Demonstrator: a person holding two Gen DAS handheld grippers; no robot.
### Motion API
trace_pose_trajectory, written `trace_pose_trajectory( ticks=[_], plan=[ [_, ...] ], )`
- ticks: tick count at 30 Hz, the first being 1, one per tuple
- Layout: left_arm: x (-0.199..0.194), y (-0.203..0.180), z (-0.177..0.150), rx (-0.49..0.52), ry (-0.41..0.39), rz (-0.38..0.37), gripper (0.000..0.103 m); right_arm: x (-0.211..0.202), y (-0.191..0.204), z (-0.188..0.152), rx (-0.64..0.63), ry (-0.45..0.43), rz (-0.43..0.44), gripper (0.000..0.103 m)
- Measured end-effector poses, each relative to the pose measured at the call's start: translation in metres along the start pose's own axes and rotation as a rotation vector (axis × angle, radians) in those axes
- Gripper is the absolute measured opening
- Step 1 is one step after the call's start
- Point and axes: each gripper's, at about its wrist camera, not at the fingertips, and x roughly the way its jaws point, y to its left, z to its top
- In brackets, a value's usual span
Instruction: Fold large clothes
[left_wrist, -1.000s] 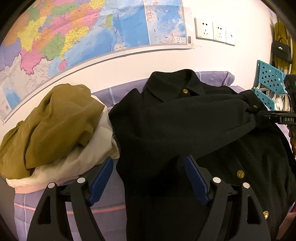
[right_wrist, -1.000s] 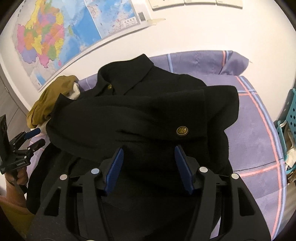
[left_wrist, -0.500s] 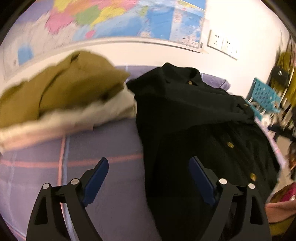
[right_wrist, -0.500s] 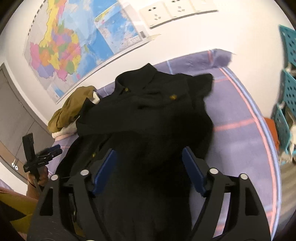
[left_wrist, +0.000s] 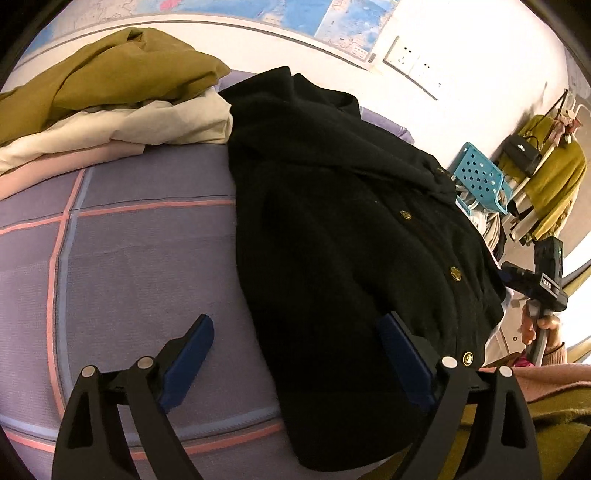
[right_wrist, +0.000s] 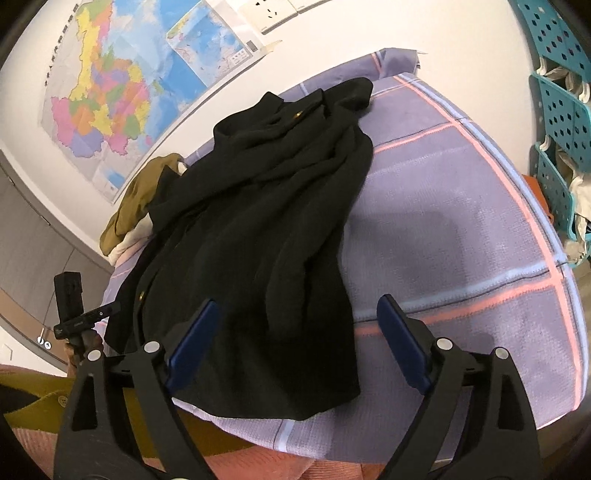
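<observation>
Through the left wrist view: long black woollen coat with gold buttons spread lengthwise on the lilac bedspread with pink and blue check lines, collar toward the wall, hem hanging close to the near bed edge. Left gripper poised low over the hem corner, jaws spread wide and holding nothing, one blue pad above bare bedspread, the other over black cloth. Heap of olive, cream and pink garments piled at the far left, just beside the coat's shoulder. Blue perforated plastic rack and a clothes rail with a mustard garment beyond the bed. Over to the right wrist view: same coat seen from its other side, sleeves apparently folded in across the chest, body narrow and rumpled. Right gripper likewise gaping, empty, straddling the lower hem, left pad over cloth, right pad over bedspread. Colourful wall map above the bed's head end. Judging the step: sleeves in, lengthwise fold not yet made, both tools lining up at the hem. Next move likely calls for dropping each jaw onto its hem corner, pinching all layers of thick fabric, then lifting together and carrying the hem toward the collar, level, to avoid skewing or dragging the folded sleeves loose.
</observation>
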Motion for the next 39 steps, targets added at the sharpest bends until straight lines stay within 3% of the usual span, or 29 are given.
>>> trace_pose_trajectory(
  ticks=[5, 10, 12, 15, 16, 17, 18, 19, 21, 22, 23, 25, 27, 28, 29, 30, 31, 33, 36, 39],
  plan=[
    [0.003, -0.002, -0.001, 0.019, 0.007, -0.008, 0.092, 0.002, 0.003, -0.003, -0.02, -0.014, 0.011, 0.095],
    [0.003, -0.007, -0.004, 0.025, 0.022, -0.064, 0.096, 0.014, 0.015, -0.002, -0.089, -0.02, -0.016, 0.097],
    [0.007, -0.013, -0.004, 0.029, 0.036, -0.12, 0.096, 0.02, 0.018, 0.0, -0.109, -0.022, -0.007, 0.094],
    [0.015, -0.026, -0.002, 0.075, 0.039, -0.092, 0.096, 0.026, 0.02, 0.003, -0.131, -0.013, -0.001, 0.083],
    [0.017, -0.03, -0.001, 0.08, 0.036, -0.087, 0.091, 0.028, 0.021, 0.005, -0.13, -0.009, 0.005, 0.075],
    [0.018, -0.031, 0.0, 0.08, 0.032, -0.088, 0.082, 0.027, 0.019, 0.004, -0.124, -0.004, 0.023, 0.059],
    [0.019, -0.032, 0.0, 0.075, 0.034, -0.09, 0.059, 0.026, 0.017, 0.004, -0.11, -0.001, 0.066, 0.051],
    [0.021, -0.032, 0.001, 0.061, 0.045, -0.098, 0.051, 0.023, 0.015, 0.003, -0.095, -0.001, 0.117, 0.043],
    [0.021, -0.029, 0.0, 0.057, 0.046, -0.099, 0.052, 0.019, 0.009, 0.002, -0.082, 0.012, 0.143, 0.046],
    [0.02, -0.028, 0.0, 0.052, 0.049, -0.107, 0.056, 0.019, 0.006, 0.0, -0.083, 0.026, 0.114, 0.062],
    [0.02, -0.027, 0.001, 0.045, 0.052, -0.125, 0.061, 0.02, 0.005, -0.001, -0.082, 0.031, 0.101, 0.064],
    [0.021, -0.024, 0.002, 0.019, 0.06, -0.188, 0.083, 0.018, 0.005, -0.003, -0.085, 0.015, 0.12, 0.066],
    [0.022, -0.027, 0.003, 0.009, 0.056, -0.198, 0.083, 0.018, 0.01, -0.004, -0.1, 0.011, 0.117, 0.067],
    [0.023, -0.031, 0.003, 0.026, 0.05, -0.169, 0.077, 0.019, 0.01, -0.004, -0.093, 0.008, 0.128, 0.06],
    [0.024, -0.035, 0.003, 0.038, 0.044, -0.144, 0.068, 0.02, 0.009, -0.004, -0.082, 0.009, 0.14, 0.037],
    [0.027, -0.038, 0.003, 0.049, 0.044, -0.112, 0.04, 0.022, 0.007, -0.004, -0.054, 0.021, 0.164, 0.023],
    [0.029, -0.04, 0.004, 0.041, 0.051, -0.096, 0.032, 0.025, 0.004, -0.004, -0.014, 0.032, 0.212, 0.013],
    [0.025, -0.037, 0.007, 0.013, 0.041, -0.1, 0.021, 0.018, 0.006, -0.005, 0.0, 0.009, 0.279, 0.009],
    [-0.004, -0.031, 0.013, -0.024, -0.034, -0.173, 0.019, -0.014, 0.02, -0.001, -0.004, -0.082, 0.362, 0.007],
    [-0.04, -0.027, 0.017, -0.032, -0.111, -0.189, 0.018, -0.057, 0.037, 0.003, -0.028, -0.19, 0.423, 0.006]
  ],
)
